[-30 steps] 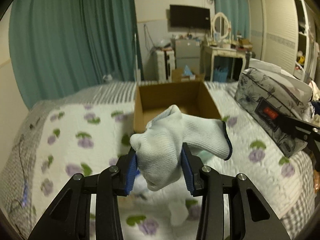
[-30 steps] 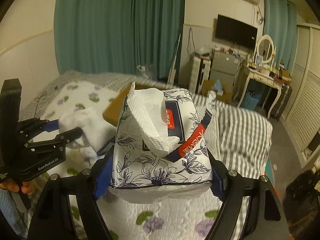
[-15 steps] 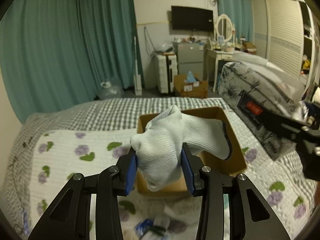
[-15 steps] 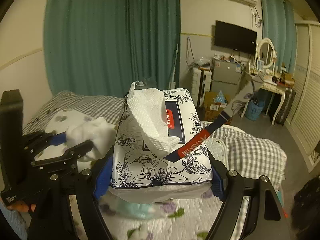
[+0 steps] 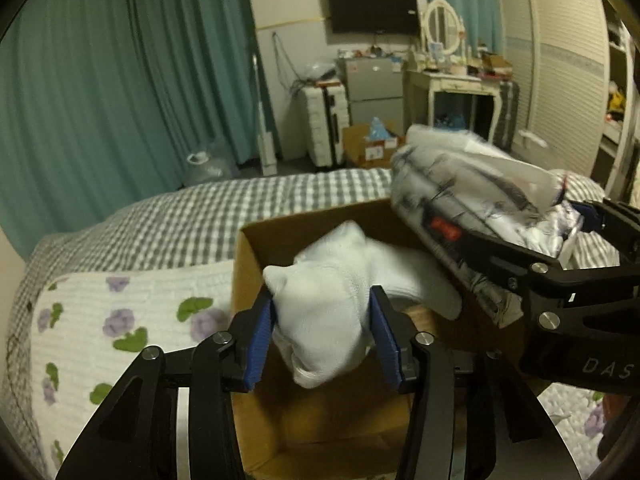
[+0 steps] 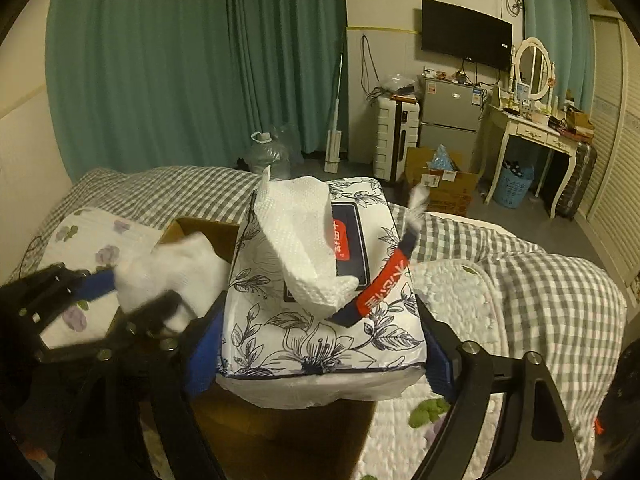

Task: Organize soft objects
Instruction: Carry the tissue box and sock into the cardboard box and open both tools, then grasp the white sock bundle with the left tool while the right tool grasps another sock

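Note:
A white sock (image 5: 328, 304) fills the gap between the blue pads of my left gripper (image 5: 324, 332), and it hangs over the open cardboard box (image 5: 250, 276) on the bed. The jaws are opening, but the pads still touch the sock. My right gripper (image 6: 322, 352) grips a floral tissue pack (image 6: 320, 336) with a tissue sticking out of its top. Its jaws are opening too, with the pack still between the pads. The pack (image 5: 472, 196) hovers over the box's right side, close beside the sock. The left gripper (image 6: 120, 292) with the sock (image 6: 176, 268) shows blurred in the right wrist view.
The box (image 6: 280, 420) sits on a floral quilt (image 5: 132, 320) over a grey checked bedspread (image 6: 540, 292). Past the bed's foot stand teal curtains (image 5: 120, 80), a water jug (image 6: 266, 152), a white suitcase (image 5: 324, 120), a small fridge (image 6: 448, 108), a floor carton (image 6: 440, 184) and a dressing table (image 6: 528, 128).
Both grippers have carried their loads forward and down, from short of the box to right over it. The left jaws stand a little wider around the sock.

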The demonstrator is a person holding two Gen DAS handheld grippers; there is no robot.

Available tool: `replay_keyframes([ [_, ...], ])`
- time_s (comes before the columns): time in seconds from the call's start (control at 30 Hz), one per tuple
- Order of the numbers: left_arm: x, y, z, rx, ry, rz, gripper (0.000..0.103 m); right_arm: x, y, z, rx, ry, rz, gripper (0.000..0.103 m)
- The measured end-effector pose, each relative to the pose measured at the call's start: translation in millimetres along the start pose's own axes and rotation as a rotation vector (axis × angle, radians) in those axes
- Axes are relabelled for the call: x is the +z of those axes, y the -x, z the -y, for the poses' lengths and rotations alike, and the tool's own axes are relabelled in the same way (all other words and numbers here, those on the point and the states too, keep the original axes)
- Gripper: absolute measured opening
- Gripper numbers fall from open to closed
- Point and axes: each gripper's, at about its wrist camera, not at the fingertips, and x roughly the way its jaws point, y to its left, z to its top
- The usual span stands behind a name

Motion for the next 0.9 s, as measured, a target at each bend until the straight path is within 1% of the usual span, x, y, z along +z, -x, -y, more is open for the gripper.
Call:
replay_keyframes([
  [0.03, -1, 4, 0, 0.005, 0.005, 0.010, 0.056, 0, 2, 1, 0.007, -0.008, 0.004, 0.089],
  [0.07, -1, 8, 1, 0.007, 0.008, 0.016, 0.061, 2, 5, 3, 0.010, -0.017, 0.013, 0.094],
  [0.1, -2, 13, 0, 0.009, 0.016, 0.023, 0.073, 2, 10, 4, 0.009, -0.017, 0.024, 0.096],
  [0.13, -2, 19, -2, 0.007, 0.023, 0.028, 0.081, 1, 17, 1, 0.003, -0.015, 0.031, 0.096],
  [0.2, -2, 33, -7, 0.001, 0.029, 0.045, 0.083, 3, 34, 2, -0.013, -0.009, 0.049, 0.096],
  [0.27, -1, 48, -12, 0.009, 0.027, 0.050, 0.084, 4, 57, 2, -0.024, -0.002, 0.062, 0.096],
  [0.3, 0, 62, -16, 0.015, 0.032, 0.054, 0.084, 4, 65, 1, -0.029, 0.004, 0.065, 0.097],
  [0.37, 2, 80, -22, 0.013, 0.042, 0.060, 0.085, 6, 95, -2, -0.047, 0.024, 0.078, 0.097],
  [0.43, 1, 109, -25, 0.012, 0.057, 0.080, 0.093, 7, 122, -4, -0.063, 0.037, 0.092, 0.098],
  [0.47, 0, 126, -27, 0.015, 0.065, 0.100, 0.096, 6, 144, -8, -0.065, 0.049, 0.111, 0.103],
  [0.5, -3, 137, -29, 0.019, 0.071, 0.113, 0.100, 4, 157, -12, -0.066, 0.056, 0.123, 0.103],
  [0.53, -5, 151, -29, 0.024, 0.077, 0.127, 0.102, 3, 173, -15, -0.066, 0.063, 0.134, 0.103],
  [0.6, -11, 179, -30, 0.032, 0.089, 0.143, 0.103, -1, 205, -21, -0.062, 0.081, 0.143, 0.103],
  [0.67, -17, 192, -32, 0.026, 0.094, 0.142, 0.103, -7, 230, -26, -0.060, 0.098, 0.140, 0.103],
  [0.77, -32, 211, -27, 0.032, 0.094, 0.135, 0.103, -21, 256, -32, -0.063, 0.121, 0.124, 0.103],
  [0.9, -60, 215, -22, 0.037, 0.099, 0.095, 0.103, -48, 267, -40, -0.047, 0.135, 0.070, 0.103],
])
